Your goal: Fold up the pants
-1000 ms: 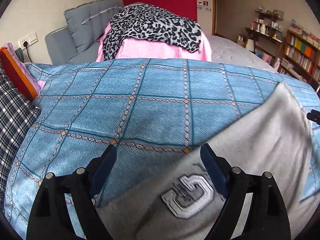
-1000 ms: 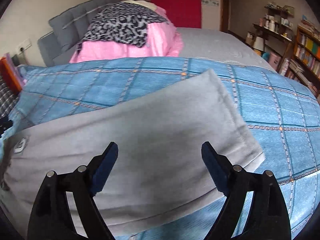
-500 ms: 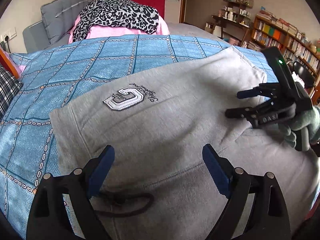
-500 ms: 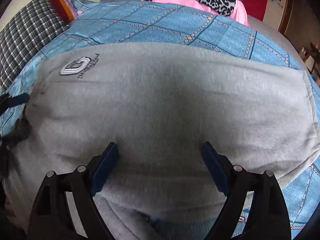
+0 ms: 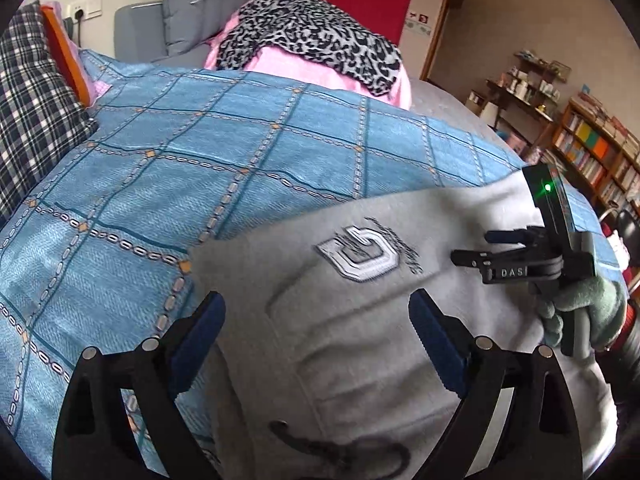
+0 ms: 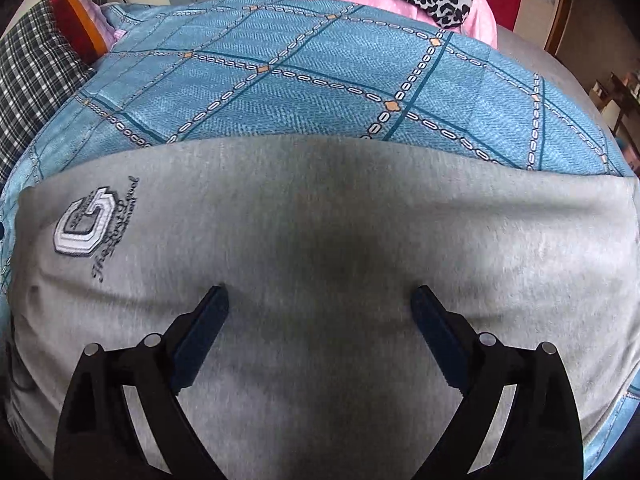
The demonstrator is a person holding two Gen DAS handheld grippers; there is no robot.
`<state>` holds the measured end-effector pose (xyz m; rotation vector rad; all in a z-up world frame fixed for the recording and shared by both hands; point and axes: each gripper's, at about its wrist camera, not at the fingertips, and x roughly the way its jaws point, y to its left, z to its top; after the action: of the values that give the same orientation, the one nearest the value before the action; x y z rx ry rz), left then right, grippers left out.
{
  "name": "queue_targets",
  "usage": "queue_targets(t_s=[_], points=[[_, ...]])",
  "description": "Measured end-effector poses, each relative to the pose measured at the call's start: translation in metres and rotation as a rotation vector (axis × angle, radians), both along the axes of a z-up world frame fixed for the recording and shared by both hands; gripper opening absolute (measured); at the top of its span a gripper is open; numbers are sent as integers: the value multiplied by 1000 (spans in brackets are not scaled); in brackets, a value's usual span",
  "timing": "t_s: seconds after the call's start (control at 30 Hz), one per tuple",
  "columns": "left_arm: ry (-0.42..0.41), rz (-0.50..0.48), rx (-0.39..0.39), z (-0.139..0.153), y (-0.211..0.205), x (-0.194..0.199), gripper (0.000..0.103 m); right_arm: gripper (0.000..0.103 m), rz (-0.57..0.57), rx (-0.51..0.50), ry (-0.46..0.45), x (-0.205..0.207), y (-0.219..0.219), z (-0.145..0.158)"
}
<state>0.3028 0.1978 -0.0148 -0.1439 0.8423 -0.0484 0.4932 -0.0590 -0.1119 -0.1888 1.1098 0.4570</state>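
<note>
Grey sweatpants [image 5: 352,320] [image 6: 320,248] with a white G logo [image 5: 360,254] [image 6: 82,226] lie folded flat on a blue patterned bedspread [image 5: 200,168]. A dark drawstring [image 5: 340,446] curls at their near edge. My left gripper [image 5: 316,312] hovers over the waist end, jaws still opening wide, nothing between them. My right gripper [image 6: 318,304] hangs low over the middle of the pants, jaws also opening, nothing gripped. In the left wrist view the right gripper [image 5: 476,248] shows at the right, held by a gloved hand [image 5: 588,308].
A pink and leopard-print pile of clothes [image 5: 316,48] lies at the far side of the bed. A plaid pillow [image 5: 28,100] and orange-edged cushion [image 5: 64,52] sit at the left. Bookshelves [image 5: 592,156] stand at the far right, a grey headboard [image 5: 192,4] behind.
Both grippers swung over the pants. The right one dropped closer to the cloth and its jaws spread a little wider. The left view shifted back toward the waist corner and logo.
</note>
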Motion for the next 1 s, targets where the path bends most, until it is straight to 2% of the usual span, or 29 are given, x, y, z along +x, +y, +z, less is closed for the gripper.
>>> queue_targets(t_s=[0.2, 0.33, 0.43, 0.47, 0.5, 0.53, 0.57, 0.6, 0.63, 0.7, 0.8, 0.93, 1.0], points=[[25, 101, 53, -9, 37, 30, 92, 98, -36, 65, -2, 26, 1, 0], [55, 91, 83, -22, 41, 50, 92, 99, -23, 79, -7, 24, -1, -1], [76, 40, 80, -33, 37, 65, 90, 99, -21, 93, 6, 23, -4, 0], [84, 17, 85, -37, 34, 69, 79, 99, -20, 100, 11, 22, -6, 1], [99, -9, 89, -41, 30, 73, 72, 98, -19, 107, 16, 21, -9, 2], [104, -14, 114, -44, 27, 75, 66, 98, -17, 121, 21, 20, -13, 6], [99, -19, 134, -45, 24, 75, 56, 98, -20, 136, 17, 20, -19, 10], [89, -34, 129, -45, 23, 74, 44, 98, -30, 145, 5, 21, -27, 16], [75, -45, 119, -44, 23, 71, 40, 98, -41, 148, -9, 22, -36, 21], [42, -65, 98, -39, 22, 65, 24, 98, -81, 146, -36, 31, -60, 31], [-12, -100, 80, -29, 14, 52, 18, 98, -208, 138, -53, 54, -112, 41], [-101, -162, 65, -8, 2, 30, 18, 98, -416, 110, -91, 87, -189, 47], [-137, -187, 63, 1, -4, 21, 17, 91, -520, 105, -93, 102, -226, 48]])
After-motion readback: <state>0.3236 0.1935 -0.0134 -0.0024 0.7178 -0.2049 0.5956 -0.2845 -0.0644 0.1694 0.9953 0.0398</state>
